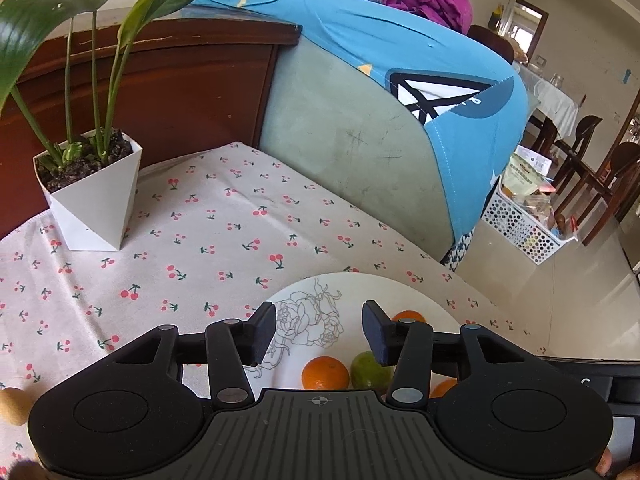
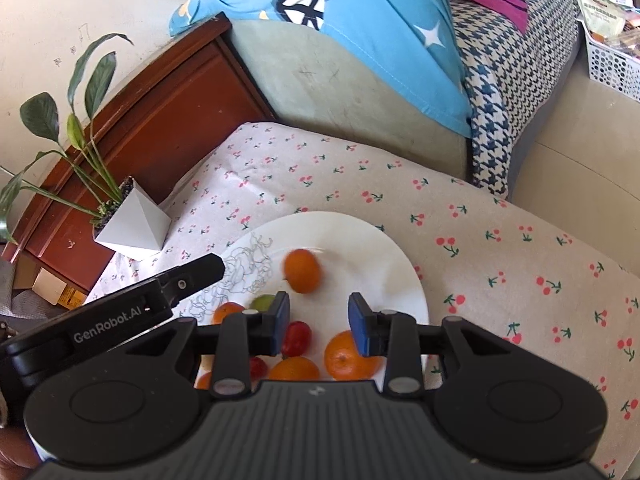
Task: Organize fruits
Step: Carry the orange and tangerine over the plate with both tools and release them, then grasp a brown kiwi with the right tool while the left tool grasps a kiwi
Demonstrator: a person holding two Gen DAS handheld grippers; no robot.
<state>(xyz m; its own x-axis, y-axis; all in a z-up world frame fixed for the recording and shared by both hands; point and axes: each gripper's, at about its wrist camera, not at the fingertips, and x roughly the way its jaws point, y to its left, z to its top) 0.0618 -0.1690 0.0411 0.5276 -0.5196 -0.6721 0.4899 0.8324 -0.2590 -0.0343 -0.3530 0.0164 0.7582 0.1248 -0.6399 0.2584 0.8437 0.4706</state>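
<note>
A white plate (image 1: 360,292) with a rose line drawing lies on the cherry-print cloth. My left gripper (image 1: 320,332) hangs open over it with nothing between its pads; an orange (image 1: 325,372) and a green fruit (image 1: 370,368) lie just below. In the right wrist view the plate (image 2: 360,232) holds several oranges, a green fruit (image 2: 264,302) and a red fruit (image 2: 296,338). One orange (image 2: 302,271) near the plate's middle looks blurred. My right gripper (image 2: 319,324) is open above the plate's near side, the red fruit beside its left pad. A finger (image 2: 200,272) of the left gripper reaches in from the left.
A white angular pot (image 1: 92,192) with a leafy plant stands at the cloth's far left. A tan round object (image 1: 14,406) lies at the near left edge. Behind are a sofa arm (image 1: 340,152) with a blue pillow and a wooden cabinet (image 1: 180,92). A white basket (image 1: 520,224) sits on the floor.
</note>
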